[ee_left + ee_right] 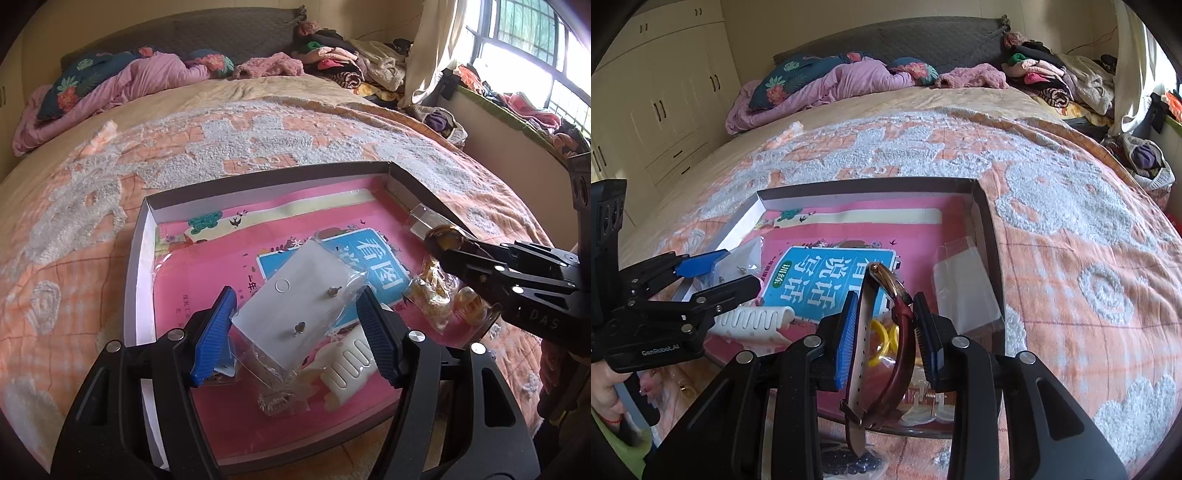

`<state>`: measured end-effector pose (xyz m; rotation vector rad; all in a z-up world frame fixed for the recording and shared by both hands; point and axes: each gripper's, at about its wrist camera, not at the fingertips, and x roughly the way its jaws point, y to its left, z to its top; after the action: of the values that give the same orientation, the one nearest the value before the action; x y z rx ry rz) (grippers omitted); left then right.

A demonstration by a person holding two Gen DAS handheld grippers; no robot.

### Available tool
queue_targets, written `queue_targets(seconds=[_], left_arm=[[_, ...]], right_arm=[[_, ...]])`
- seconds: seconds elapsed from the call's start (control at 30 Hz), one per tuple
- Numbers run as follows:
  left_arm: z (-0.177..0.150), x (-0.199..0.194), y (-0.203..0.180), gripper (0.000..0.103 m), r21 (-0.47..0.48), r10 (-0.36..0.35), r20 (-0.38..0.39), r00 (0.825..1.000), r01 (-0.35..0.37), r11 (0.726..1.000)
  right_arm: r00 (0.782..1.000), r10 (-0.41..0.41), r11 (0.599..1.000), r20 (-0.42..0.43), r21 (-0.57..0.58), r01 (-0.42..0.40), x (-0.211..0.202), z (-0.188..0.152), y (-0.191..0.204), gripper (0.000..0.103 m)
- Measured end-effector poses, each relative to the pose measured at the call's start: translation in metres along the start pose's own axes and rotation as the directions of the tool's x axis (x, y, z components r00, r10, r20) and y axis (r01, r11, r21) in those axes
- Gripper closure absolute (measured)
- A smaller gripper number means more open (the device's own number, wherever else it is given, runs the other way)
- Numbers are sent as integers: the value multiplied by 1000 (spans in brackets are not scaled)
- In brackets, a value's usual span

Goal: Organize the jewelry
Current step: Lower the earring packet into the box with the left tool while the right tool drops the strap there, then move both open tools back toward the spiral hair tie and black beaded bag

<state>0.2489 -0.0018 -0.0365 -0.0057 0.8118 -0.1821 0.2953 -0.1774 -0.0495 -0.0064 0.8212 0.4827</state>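
Note:
My left gripper (295, 306) is shut on a clear bag holding a white earring card (295, 306) with two studs, above the shallow dark box (258, 171) lined with a pink and blue picture. My right gripper (884, 328) is shut on a wristwatch (882, 325) with a dark red strap, held over the box's right half. In the left wrist view the watch face (443, 236) shows at the right gripper's tip. A bag of amber pieces (436, 295) lies under it.
The box sits on a bed with an orange and white blanket (1071, 221). Inside it lie a white comb-like clip (753, 321), yellow rings (882, 339) and a clear plastic case (964, 280). Dark beads (849, 465) lie in front of the box.

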Motion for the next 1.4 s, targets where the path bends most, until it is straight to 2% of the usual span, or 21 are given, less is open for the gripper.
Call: queue_targets(seconds=[0.17,0.37,0.43,0.53,0.63,1.0,1.4], left_arm=[[-1,-3,-2,44,3,-3,5,1000,3,1000],[-1,-7,-4,39,6,-6,12,1000,6,1000],[0,-8,-5,38,6,-8,15,1000,8,1000],[0,-11,-5,32,7,-8,21,1000,8,1000],[1,-14,-6,27,5,-5,28,1000,5,1000],[7,-41,-4,10,-10,7,87,996,-6,1000],[7,-89,-3,10,-30,18,173,985,-13,999]], right_arm=[[1000,4,1000,15,10,-4,-6,-1,-2,69],[998,3,999,67,52,-6,-28,0,-8,50],[997,6,998,82,66,-11,-36,0,-10,37],[993,7,996,117,93,-18,-49,0,-13,25],[989,10,994,146,104,-25,-60,1,-13,18],[976,18,993,217,108,-42,-94,1,-8,10],[958,16,991,288,122,-54,-135,-6,-5,8]])
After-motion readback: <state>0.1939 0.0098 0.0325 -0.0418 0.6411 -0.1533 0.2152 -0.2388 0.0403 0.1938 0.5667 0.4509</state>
